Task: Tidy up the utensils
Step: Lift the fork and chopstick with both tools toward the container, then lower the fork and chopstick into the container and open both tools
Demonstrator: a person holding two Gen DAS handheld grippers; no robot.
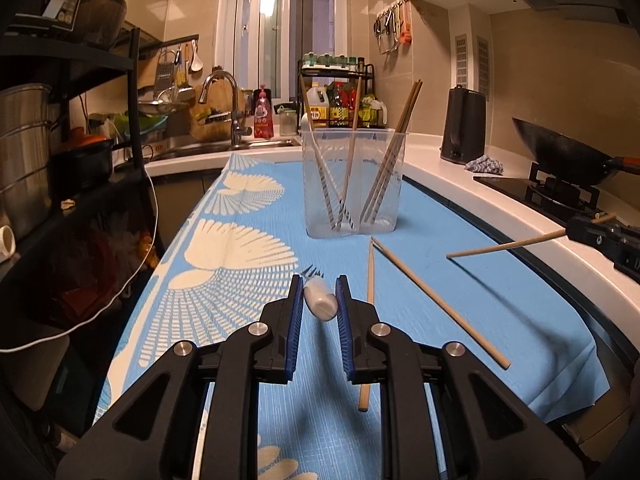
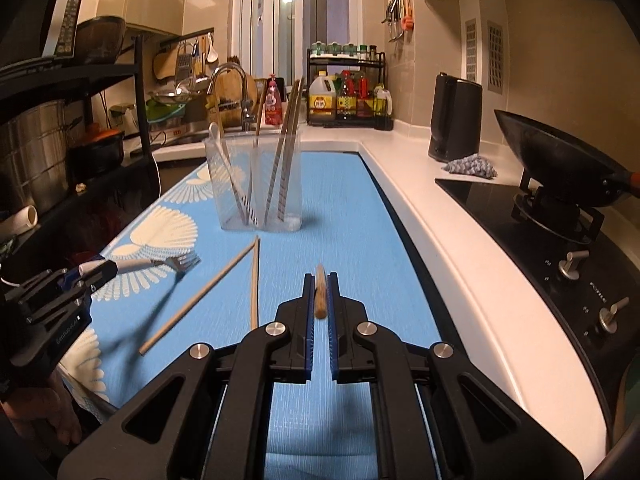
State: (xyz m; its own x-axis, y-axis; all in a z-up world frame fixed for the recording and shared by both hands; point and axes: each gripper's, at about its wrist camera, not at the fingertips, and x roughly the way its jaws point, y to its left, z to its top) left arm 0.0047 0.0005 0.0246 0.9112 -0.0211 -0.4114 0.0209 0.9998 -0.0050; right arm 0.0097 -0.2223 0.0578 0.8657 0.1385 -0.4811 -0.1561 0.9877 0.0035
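My left gripper is shut on the white handle of a fork and holds it above the blue cloth; its tines point forward. In the right wrist view the fork and left gripper show at the left. My right gripper is shut on a wooden chopstick, seen end-on; in the left wrist view that chopstick sticks out from the right gripper. A clear plastic holder with several chopsticks and a white utensil stands ahead. Two loose chopsticks lie on the cloth.
The blue patterned cloth covers the counter. A stove with a wok is at the right, a black kettle behind it. A sink and tap and a bottle rack stand at the back. Black shelves stand at the left.
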